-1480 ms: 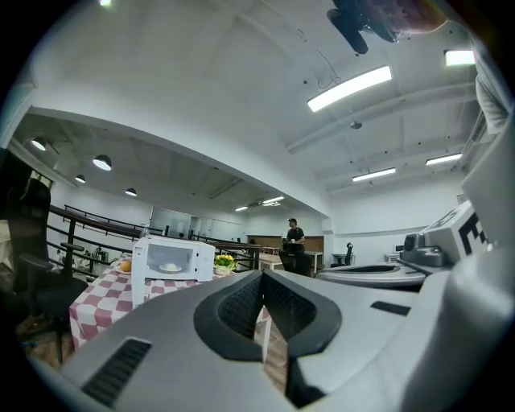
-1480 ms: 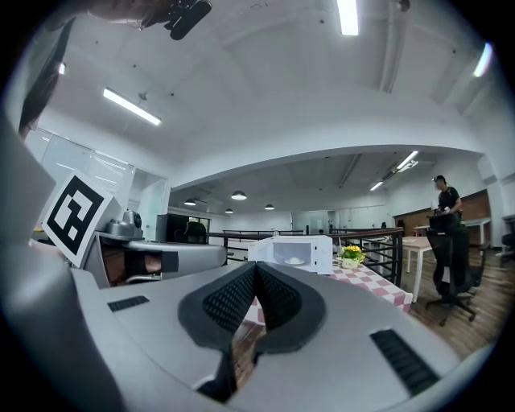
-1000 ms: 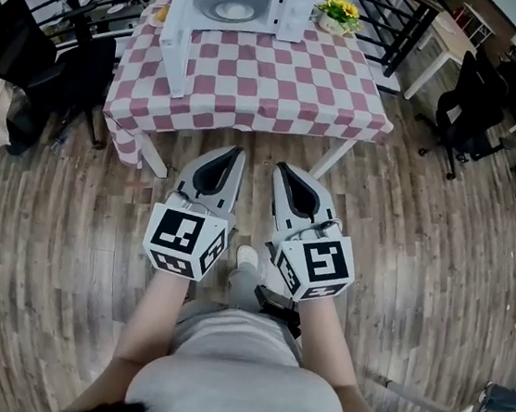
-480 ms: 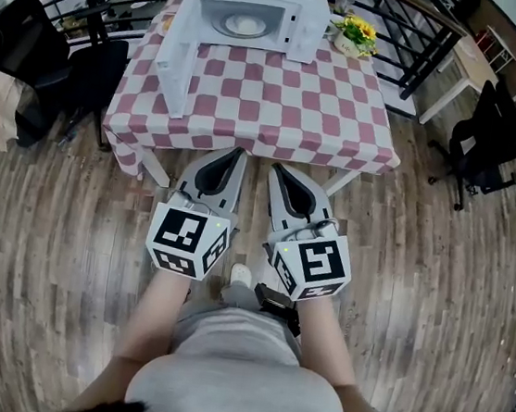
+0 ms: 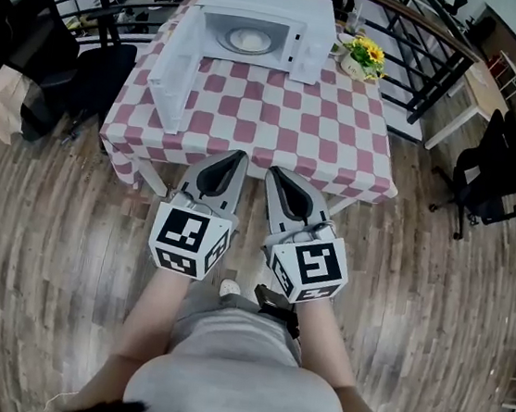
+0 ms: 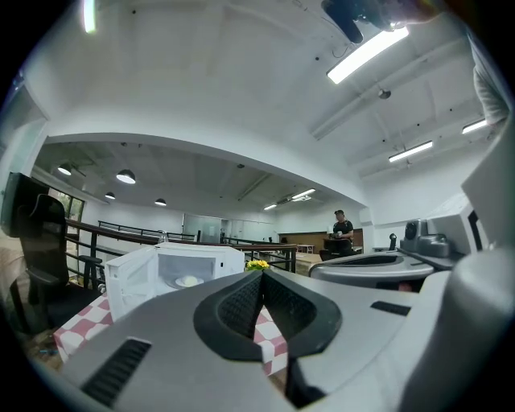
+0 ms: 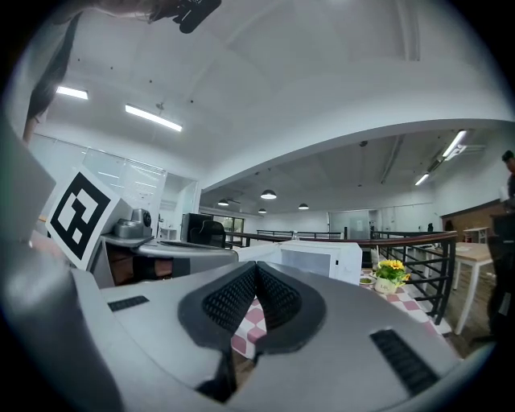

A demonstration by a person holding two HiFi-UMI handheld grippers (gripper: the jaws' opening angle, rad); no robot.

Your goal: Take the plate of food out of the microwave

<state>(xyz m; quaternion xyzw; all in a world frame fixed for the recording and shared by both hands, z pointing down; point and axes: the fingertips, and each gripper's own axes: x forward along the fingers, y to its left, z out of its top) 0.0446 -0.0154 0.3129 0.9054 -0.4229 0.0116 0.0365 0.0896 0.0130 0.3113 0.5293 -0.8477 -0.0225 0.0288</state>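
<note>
Being displayed as the only clear print are the black-and-white square markers on the cubes of the left gripper (image 5: 239,155) and the right gripper (image 5: 273,170). Both grippers are being held side by side, with the jaws of each being kept pressed together on nothing. The near edge of the table (image 5: 339,154) is being partly covered by their tips in the head view, and the panel of the microwave (image 5: 264,3) is being rendered too small to read. Its door (image 5: 175,64) is standing wide open at the left. The plate of food (image 5: 249,39) is sitting inside the microwave as a pale round dish bearing a whitish mound, its kind not being made out. A pot of yellow flowers (image 5: 364,59) is sitting just beside the microwave on the checked cloth.
</note>
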